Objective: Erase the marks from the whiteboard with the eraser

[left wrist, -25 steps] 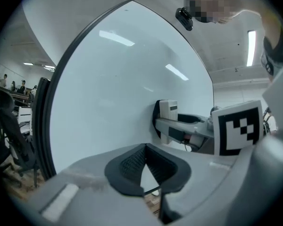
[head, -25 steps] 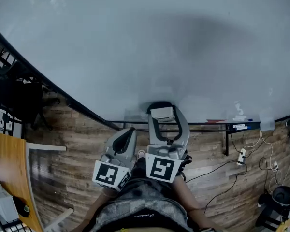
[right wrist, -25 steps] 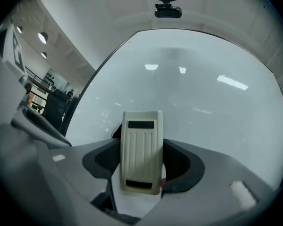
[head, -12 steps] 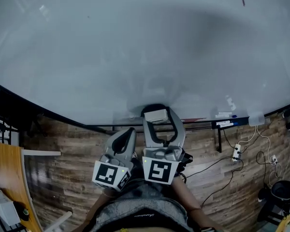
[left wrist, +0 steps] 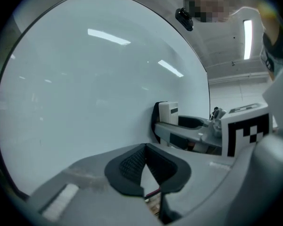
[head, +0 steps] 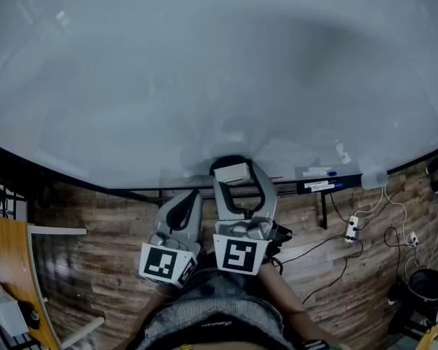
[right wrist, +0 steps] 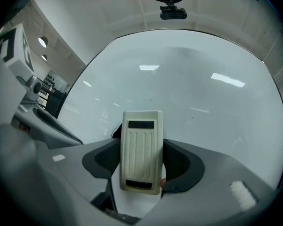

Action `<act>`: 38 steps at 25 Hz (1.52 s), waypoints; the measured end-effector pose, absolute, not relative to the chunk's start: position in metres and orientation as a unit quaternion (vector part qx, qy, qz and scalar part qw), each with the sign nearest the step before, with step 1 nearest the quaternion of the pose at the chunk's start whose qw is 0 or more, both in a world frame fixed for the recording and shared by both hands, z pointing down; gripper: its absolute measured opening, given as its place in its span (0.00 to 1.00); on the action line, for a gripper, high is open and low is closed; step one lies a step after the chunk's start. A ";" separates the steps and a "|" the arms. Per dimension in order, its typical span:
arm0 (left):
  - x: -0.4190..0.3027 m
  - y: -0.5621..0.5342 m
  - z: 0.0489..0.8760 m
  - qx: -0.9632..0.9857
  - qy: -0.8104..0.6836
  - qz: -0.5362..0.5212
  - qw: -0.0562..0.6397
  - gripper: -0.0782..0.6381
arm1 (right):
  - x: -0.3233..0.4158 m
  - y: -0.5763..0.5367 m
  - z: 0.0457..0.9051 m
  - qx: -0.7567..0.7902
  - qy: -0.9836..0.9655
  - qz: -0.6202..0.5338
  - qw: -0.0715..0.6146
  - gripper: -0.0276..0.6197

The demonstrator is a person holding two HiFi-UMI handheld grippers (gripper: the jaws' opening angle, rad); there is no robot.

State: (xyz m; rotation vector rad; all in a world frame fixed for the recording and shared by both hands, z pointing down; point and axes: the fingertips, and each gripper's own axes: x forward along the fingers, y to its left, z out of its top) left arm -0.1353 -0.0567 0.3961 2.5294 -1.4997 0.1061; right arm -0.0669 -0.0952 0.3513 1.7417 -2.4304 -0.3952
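The right tool [right wrist: 141, 160] still clamps the eraser [right wrist: 141, 147], low on the whiteboard [head: 204, 71] near its bottom edge. The left tool [left wrist: 145, 166] is closed and empty. A small mark higher up has slipped out of view and probably still needs wiping.

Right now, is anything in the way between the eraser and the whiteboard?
No, nothing that shows. The right claw grips the cream ribbed plastic eraser, and the wide glossy white whiteboard sits straight ahead of it.
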 end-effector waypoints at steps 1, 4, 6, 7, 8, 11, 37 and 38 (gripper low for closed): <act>-0.127 -0.057 0.396 0.855 -0.507 0.034 0.101 0.11 | -0.060 -0.096 0.352 0.575 -0.805 -0.131 0.063 0.45; -0.107 -0.055 0.393 0.854 -0.511 0.038 0.091 0.11 | -0.042 -0.099 0.352 0.573 -0.807 -0.127 0.063 0.45; -0.096 -0.051 0.393 0.851 -0.517 0.041 0.087 0.11 | -0.028 -0.099 0.353 0.573 -0.808 -0.120 0.063 0.45; -0.091 -0.050 0.394 0.849 -0.519 0.040 0.087 0.11 | -0.021 -0.100 0.353 0.574 -0.808 -0.119 0.063 0.45; -0.085 -0.048 0.395 0.848 -0.521 0.039 0.089 0.11 | -0.013 -0.100 0.354 0.575 -0.807 -0.119 0.063 0.45; -0.073 -0.046 0.400 0.849 -0.519 0.033 0.099 0.11 | 0.007 -0.102 0.354 0.580 -0.803 -0.122 0.065 0.45; -0.078 -0.062 0.396 0.896 -0.436 0.039 0.069 0.11 | 0.018 -0.104 0.351 0.631 -0.766 -0.110 0.054 0.45; -0.073 -0.064 0.396 0.897 -0.434 0.041 0.067 0.11 | 0.022 -0.105 0.351 0.632 -0.765 -0.110 0.056 0.45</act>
